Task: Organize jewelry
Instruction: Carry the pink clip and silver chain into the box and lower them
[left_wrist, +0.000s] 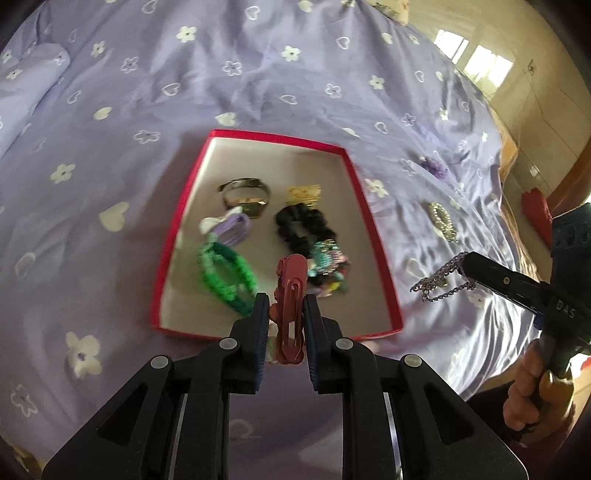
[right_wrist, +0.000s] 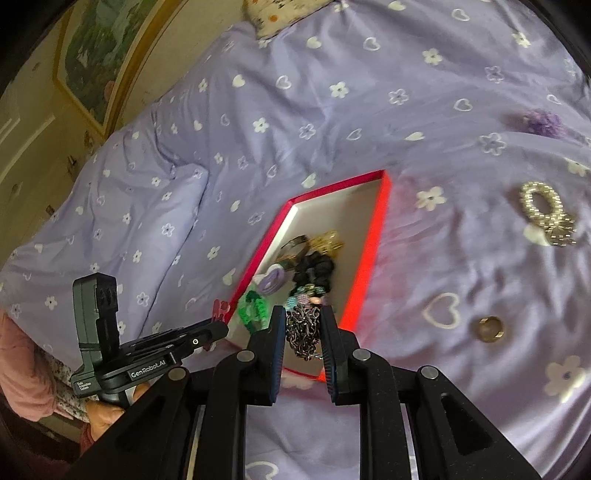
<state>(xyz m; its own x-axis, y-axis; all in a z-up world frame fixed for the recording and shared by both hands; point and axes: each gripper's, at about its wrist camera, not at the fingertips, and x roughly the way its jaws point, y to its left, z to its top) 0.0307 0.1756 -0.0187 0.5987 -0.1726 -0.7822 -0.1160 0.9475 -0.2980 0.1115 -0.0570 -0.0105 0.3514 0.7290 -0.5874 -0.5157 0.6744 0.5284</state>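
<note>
The left hand-held gripper (left_wrist: 285, 310) is clamped on a dark red hair clip (left_wrist: 291, 306), stiff, light and slick, held across its flat sides above the near edge of the red box (left_wrist: 373, 236) on the bed (left_wrist: 258, 74). The right hand-held gripper (right_wrist: 303, 328) pinches a limp, bunched metal chain (right_wrist: 303, 330) that dangles over the box and looks likely to snag.

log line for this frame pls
left claw: shut on red hair clip | right claw: shut on chain | red box: partly filled | bed: pearl bracelet, ring
</note>
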